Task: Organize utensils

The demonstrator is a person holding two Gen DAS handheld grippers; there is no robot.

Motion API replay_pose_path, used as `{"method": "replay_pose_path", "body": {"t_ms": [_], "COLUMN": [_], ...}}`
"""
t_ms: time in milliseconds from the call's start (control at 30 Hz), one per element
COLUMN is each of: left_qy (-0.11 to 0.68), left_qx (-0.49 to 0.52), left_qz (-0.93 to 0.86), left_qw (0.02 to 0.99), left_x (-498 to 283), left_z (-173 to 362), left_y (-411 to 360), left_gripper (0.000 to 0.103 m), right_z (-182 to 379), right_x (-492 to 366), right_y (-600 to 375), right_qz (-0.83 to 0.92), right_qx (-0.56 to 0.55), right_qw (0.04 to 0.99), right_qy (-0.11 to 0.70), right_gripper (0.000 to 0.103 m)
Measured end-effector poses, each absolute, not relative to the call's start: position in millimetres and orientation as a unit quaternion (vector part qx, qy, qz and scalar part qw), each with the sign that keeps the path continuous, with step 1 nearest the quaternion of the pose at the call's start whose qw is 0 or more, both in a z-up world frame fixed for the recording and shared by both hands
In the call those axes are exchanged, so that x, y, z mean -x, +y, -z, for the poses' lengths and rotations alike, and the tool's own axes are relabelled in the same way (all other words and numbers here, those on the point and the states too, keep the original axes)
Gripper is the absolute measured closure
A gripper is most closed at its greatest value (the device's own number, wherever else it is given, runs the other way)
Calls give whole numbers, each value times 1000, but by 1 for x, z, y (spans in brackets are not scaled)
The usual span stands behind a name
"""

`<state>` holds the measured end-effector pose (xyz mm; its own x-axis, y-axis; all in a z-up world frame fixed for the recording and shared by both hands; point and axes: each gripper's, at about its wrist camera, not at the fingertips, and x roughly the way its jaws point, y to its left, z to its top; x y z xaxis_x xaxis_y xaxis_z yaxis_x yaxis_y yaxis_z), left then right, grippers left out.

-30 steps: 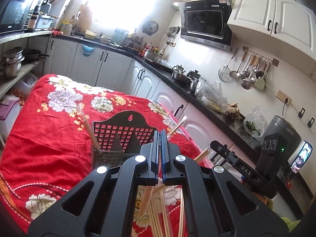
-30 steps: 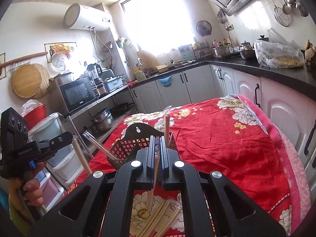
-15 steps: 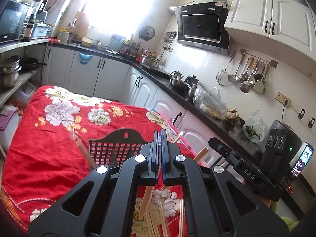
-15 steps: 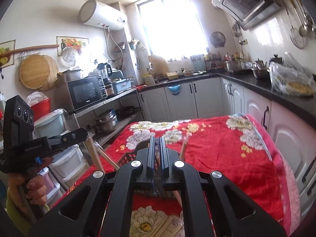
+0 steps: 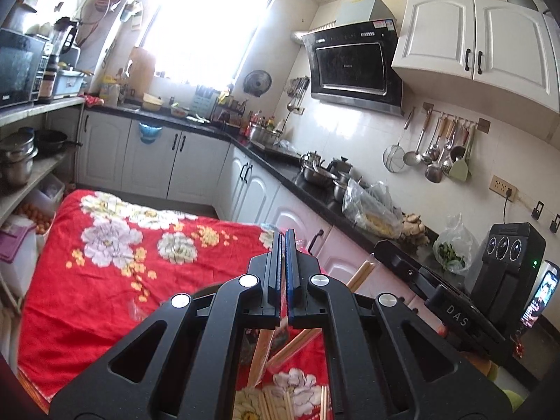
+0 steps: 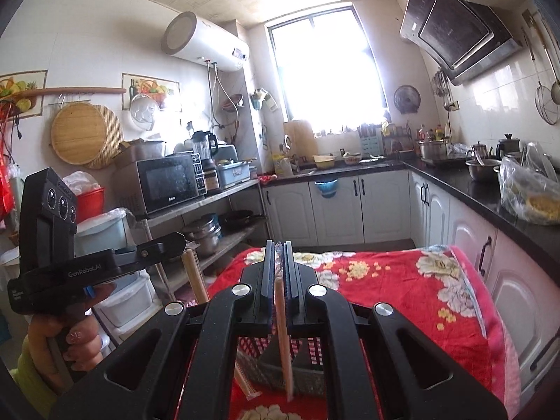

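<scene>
My right gripper (image 6: 278, 245) is shut on a wrapped pair of wooden chopsticks (image 6: 282, 332) that hangs down over the black mesh utensil basket (image 6: 280, 371) below it. My left gripper (image 5: 283, 234) is shut on another wrapped pair of chopsticks (image 5: 264, 353), held high above the table; the same gripper shows at the left of the right wrist view (image 6: 175, 241) with its chopsticks (image 6: 196, 276) hanging under it. Several loose chopsticks (image 5: 276, 402) lie on the red flowered tablecloth (image 5: 105, 273). The basket is hidden behind the gripper body in the left wrist view.
White cabinets and a black counter (image 5: 315, 192) with pots and bags run along the right. Open shelves with a microwave (image 6: 168, 182) and pans stand on the left. The right hand's gripper (image 5: 455, 311) is close beside my left gripper.
Both grippers have risen and tilted up with their chopsticks. The basket has dropped out of the left wrist view and low in the right wrist view.
</scene>
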<state>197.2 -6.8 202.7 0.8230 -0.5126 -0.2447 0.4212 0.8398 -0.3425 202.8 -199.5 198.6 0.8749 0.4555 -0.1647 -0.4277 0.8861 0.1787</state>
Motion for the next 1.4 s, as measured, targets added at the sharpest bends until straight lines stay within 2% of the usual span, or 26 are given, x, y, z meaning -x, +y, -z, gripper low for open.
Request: {"method": "replay_pose_path", "body": {"t_ms": [367,633,1400], "left_qy": [145,138,196], "left_qx": [118,113,115], "left_qz": [208,185,167], "left_qw": [960,967,959], "left_x": [-226,-244,-266], "left_z": [-223,-223,-142], "left_y": [-18,-24,-29], "left_gripper": [103,103,103], "right_z": [-224,-221,-153], "right_x": [-224,-246,-270], "right_y": [-198,-196,-205], "right_qz": [-221,-211,-162], "right_qx": [-63,-65,-81], "right_qw": [969,971,973], "right_qy": [86,90,143], "right_gripper": [98,98,98]}}
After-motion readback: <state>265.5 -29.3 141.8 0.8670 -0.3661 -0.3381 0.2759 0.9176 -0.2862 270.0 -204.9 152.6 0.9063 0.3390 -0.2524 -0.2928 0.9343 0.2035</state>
